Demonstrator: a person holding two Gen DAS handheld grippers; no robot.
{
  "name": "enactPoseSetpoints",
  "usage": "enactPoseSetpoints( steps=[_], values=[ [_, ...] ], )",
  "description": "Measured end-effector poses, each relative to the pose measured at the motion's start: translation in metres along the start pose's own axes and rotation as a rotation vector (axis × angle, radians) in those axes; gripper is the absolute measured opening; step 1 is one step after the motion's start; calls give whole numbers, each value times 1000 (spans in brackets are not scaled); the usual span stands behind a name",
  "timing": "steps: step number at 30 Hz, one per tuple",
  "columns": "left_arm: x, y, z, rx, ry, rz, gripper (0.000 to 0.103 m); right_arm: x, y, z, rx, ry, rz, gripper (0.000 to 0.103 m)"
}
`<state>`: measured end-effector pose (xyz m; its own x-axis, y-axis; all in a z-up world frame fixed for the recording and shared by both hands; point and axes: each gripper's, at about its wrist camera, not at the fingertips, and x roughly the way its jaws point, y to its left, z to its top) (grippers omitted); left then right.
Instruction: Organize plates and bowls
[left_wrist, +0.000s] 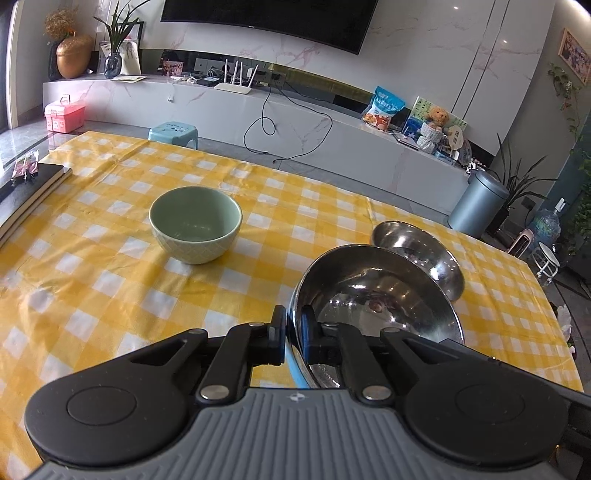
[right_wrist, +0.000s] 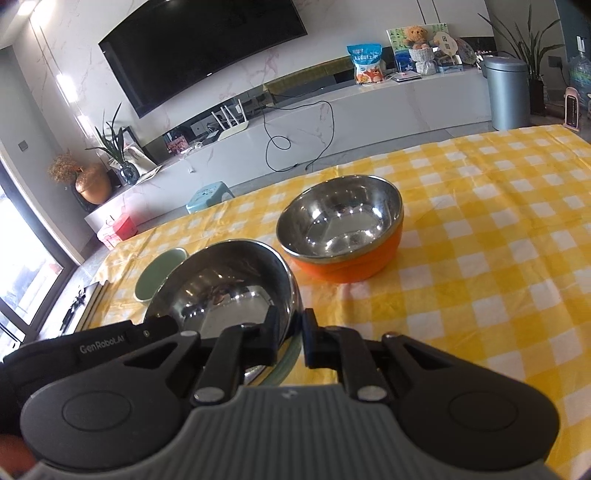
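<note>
Seen from the left gripper (left_wrist: 293, 334), the pale green bowl (left_wrist: 195, 223) stands ahead and to its left on the yellow checked tablecloth (left_wrist: 110, 280), upright, empty and well apart from the fingers. Straight in front, the left gripper's jaws are pinched narrow on the near rim of a steel bowl with a light blue outside (left_wrist: 373, 295), one pad outside the wall and one inside; the bowl tilts with its mouth turned toward the camera. Just beyond its far rim, ahead and to the right, sits the steel bowl with the orange outside (left_wrist: 417, 251). The right gripper (right_wrist: 291, 338) is likewise closed to a narrow gap on the rim of that same held bowl (right_wrist: 229, 288), on the side opposite the left one, so both hands carry it between them. From the right gripper, the green bowl (right_wrist: 159, 273) peeps out behind the held bowl, ahead and to the left, while the orange bowl (right_wrist: 343, 232) stands ahead and slightly right, upright, mouth open, with clear cloth (right_wrist: 480, 258) around it. If the bowls are to be nested, the orange bowl is the closer target, and the right hand is the nearer to it. The round bowls have no long axis to align; what matters is levelling the held bowl over the open mouth.
</note>
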<state>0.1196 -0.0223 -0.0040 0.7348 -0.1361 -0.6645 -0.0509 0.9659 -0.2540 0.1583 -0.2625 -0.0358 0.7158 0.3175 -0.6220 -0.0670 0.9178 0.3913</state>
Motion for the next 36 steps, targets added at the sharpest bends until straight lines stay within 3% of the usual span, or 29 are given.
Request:
enactPoseSetpoints(
  steps=[18, 25, 36],
  values=[
    [-48, -2, -52, 53, 93, -59, 11, -61, -14, -50, 70, 46, -12, 8],
    [-49, 1, -66, 31, 151, -73, 12, -69, -21, -72, 104, 56, -51, 6],
    [-42, 1, -74, 22, 189, -101, 13, -66, -27, -77, 114, 72, -91, 5]
  ],
)
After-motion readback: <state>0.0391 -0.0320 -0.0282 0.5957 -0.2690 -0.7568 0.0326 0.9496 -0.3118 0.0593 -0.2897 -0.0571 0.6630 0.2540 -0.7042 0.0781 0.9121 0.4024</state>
